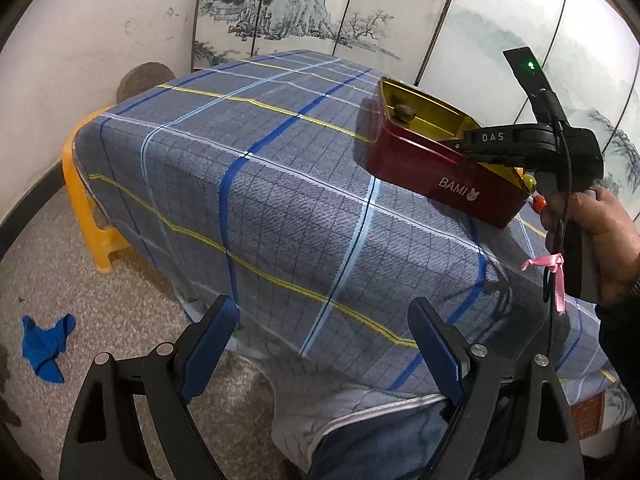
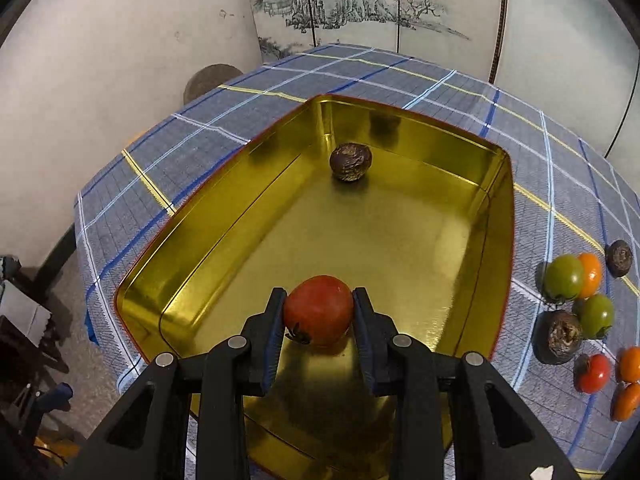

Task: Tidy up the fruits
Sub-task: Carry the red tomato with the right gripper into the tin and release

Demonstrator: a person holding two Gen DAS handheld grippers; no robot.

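Note:
My right gripper (image 2: 319, 300) is shut on a red tomato (image 2: 318, 311), held low inside the gold-lined tin (image 2: 496, 216), near its front end. A dark brown wrinkled fruit (image 2: 350, 161) lies at the tin's far end. In the left wrist view the tin (image 1: 424, 168) shows its red outside with white lettering, the brown fruit (image 1: 404, 112) inside, and the right gripper's black body (image 1: 532, 148) reaching over its rim. My left gripper (image 1: 320, 344) stands open over the table's near edge with nothing between its fingers.
Right of the tin, green (image 2: 564, 278), orange (image 2: 591, 274), red (image 2: 594, 374) and dark brown (image 2: 562, 336) fruits lie in a loose group on the plaid tablecloth (image 2: 168, 184). A yellow stool (image 1: 86, 216) stands left of the table, with a blue rag (image 1: 44, 346) on the floor.

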